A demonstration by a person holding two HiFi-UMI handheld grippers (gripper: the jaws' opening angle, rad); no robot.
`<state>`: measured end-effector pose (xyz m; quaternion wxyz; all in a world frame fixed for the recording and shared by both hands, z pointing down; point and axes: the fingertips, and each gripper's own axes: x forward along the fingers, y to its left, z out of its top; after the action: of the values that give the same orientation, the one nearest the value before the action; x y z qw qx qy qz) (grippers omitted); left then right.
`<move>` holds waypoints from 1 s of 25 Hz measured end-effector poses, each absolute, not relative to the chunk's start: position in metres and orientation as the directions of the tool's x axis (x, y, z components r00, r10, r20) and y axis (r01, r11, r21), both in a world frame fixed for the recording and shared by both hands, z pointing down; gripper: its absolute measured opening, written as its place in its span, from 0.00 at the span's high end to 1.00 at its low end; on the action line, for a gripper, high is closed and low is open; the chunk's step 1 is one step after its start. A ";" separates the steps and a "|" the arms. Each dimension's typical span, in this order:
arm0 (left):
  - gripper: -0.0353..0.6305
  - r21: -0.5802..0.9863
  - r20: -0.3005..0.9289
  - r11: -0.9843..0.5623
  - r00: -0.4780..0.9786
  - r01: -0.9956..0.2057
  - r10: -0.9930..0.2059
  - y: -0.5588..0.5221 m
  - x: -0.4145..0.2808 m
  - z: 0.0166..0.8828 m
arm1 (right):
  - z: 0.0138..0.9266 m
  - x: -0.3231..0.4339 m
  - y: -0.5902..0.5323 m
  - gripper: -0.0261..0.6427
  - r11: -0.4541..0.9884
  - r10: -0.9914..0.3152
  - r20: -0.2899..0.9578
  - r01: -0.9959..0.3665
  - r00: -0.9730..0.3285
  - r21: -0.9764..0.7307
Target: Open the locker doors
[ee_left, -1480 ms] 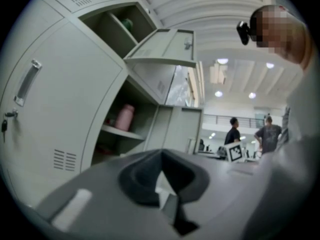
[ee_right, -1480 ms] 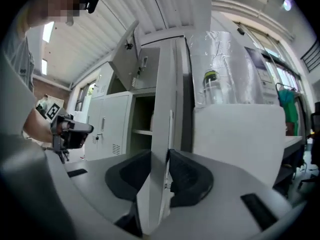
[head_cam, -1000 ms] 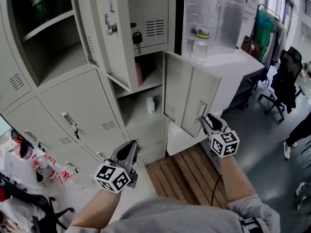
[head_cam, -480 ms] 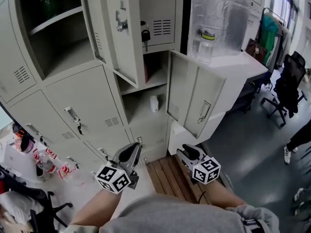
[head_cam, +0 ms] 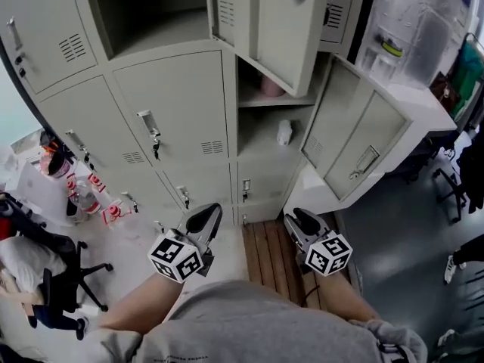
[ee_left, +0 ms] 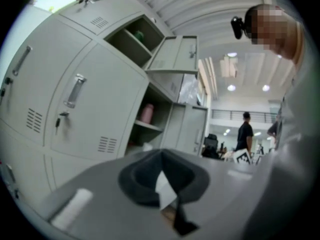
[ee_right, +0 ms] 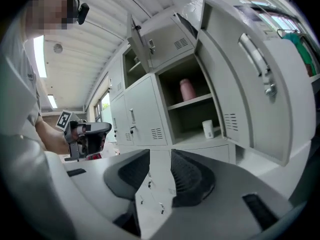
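**Both claws low, clear of every locker door**

Materials: the locker bank [head_cam: 113, 89] is pale grey painted sheet metal. Its panels are flat rectangles with louvred vent slots and small upright metal handles, and keys hang at some of the locks.

Two of the locker doors stand open. The upper door [head_cam: 280, 21] swings out toward you, and the lower door [head_cam: 352, 138] swings out to the right. The shelves behind them carry a pink container [head_cam: 271, 88] and a small white cup [head_cam: 284, 132]. The middle door [head_cam: 170, 116] and the bottom row [head_cam: 204, 191] are shut.

Claws: your left claw [head_cam: 206, 216] has its dark pads drawn together at the tips and grips nothing. Your right claw [head_cam: 300, 218] has its jaws apart and closing. Nothing lies between them, and only the low locker panels show through the gap.

Position: both claws hang low in front of the bottom row and touch no door. The left one points at the bottom row's handles. The right one sits below the free corner of the lower door, apart from it.

Room: a slatted wooden pallet [head_cam: 265, 255] lies on the floor between the two claws, up against the locker foot. On your left, an office chair [head_cam: 53, 278] and bottles with red labels [head_cam: 79, 199] crowd the floor. On your right, the lower door's outer face stands close to a white desk [head_cam: 423, 104], with grey floor [head_cam: 401, 240] beyond it.
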<state>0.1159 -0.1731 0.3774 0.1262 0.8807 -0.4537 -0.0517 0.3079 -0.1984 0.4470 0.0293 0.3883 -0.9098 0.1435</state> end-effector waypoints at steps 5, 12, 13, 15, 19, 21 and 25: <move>0.94 0.266 0.120 -0.447 0.489 -0.854 -0.864 -0.154 0.062 0.417 | 0.485 0.235 -0.200 0.77 0.738 -0.586 0.198 -0.618 -0.786 -0.270; 0.94 0.301 0.218 -0.332 0.404 -0.894 -0.889 -0.139 -0.034 0.486 | 0.572 0.096 -0.195 0.77 0.816 -0.423 0.347 -0.519 -0.837 -0.256; 0.94 0.313 0.225 -0.326 0.403 -0.892 -0.887 -0.140 -0.050 0.496 | 0.585 0.076 -0.199 0.77 0.816 -0.415 0.365 -0.519 -0.833 -0.256; 0.94 0.332 0.237 -0.324 0.411 -0.886 -0.881 -0.145 -0.083 0.520 | 0.609 0.036 -0.209 0.77 0.812 -0.413 0.397 -0.529 -0.819 -0.246; 0.94 0.354 0.278 -0.328 0.434 -0.876 -0.857 -0.158 -0.152 0.581 | 0.657 -0.027 -0.242 0.77 0.777 -0.472 0.459 -0.601 -0.753 -0.186; 0.94 0.371 0.299 -0.324 0.442 -0.870 -0.846 -0.165 -0.181 0.616 | 0.678 -0.052 -0.265 0.77 0.746 -0.516 0.470 -0.645 -0.717 -0.165; 0.94 0.387 0.342 -0.325 0.461 -0.863 -0.819 -0.161 -0.210 0.686 | 0.723 -0.091 -0.295 0.76 0.712 -0.553 0.485 -0.687 -0.677 -0.148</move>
<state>-0.2098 -0.1610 0.6863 0.2647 0.8127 -0.5174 0.0419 -0.0906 -0.2954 0.7225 0.2074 0.3439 -0.9016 0.1609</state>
